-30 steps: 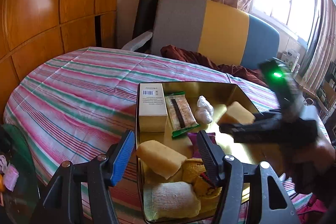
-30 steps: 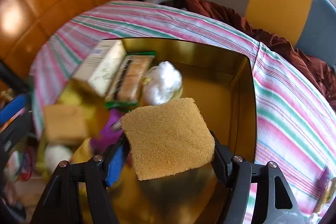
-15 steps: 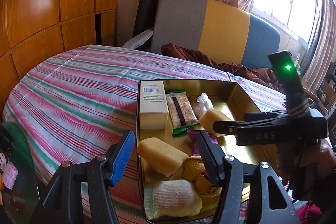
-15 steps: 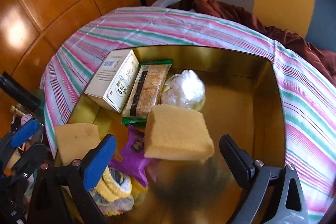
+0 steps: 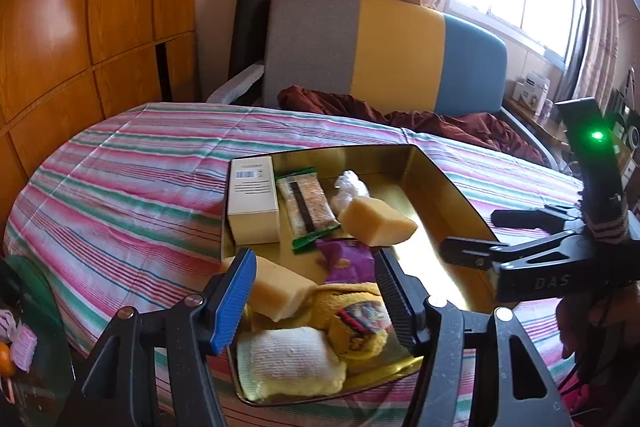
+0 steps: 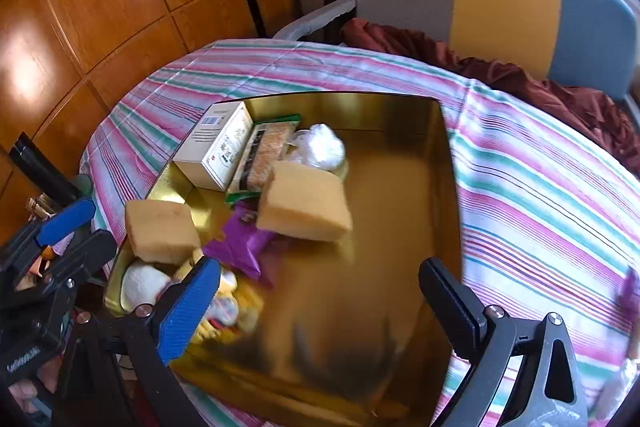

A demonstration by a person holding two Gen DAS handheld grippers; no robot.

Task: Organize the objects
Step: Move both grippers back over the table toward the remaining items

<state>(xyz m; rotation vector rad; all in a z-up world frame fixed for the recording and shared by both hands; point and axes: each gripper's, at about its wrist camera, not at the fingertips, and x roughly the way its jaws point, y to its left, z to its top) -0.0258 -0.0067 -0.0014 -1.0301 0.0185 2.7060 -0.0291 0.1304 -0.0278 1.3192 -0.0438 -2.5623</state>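
From my left wrist camera, my left gripper (image 5: 314,291) hovers wide open and empty over the near end of the gold tray (image 5: 448,187), above a sponge (image 5: 276,287) and a towel (image 5: 288,359). From my right wrist camera, my right gripper (image 6: 320,307) is spread wide, holding nothing; another sponge (image 6: 306,201) lies in the tray (image 6: 444,155) beside a purple packet (image 6: 244,243).

1. The letters "DAS" are showing in pale print on the black body of the right gripper (image 5: 470,235).
2. The white box (image 5: 253,199) in the gold tray (image 5: 448,187) is carrying a barcode and small print, but this is too small for reading.
3. The purple packet (image 5: 347,259) is showing print which is staying unreadable.
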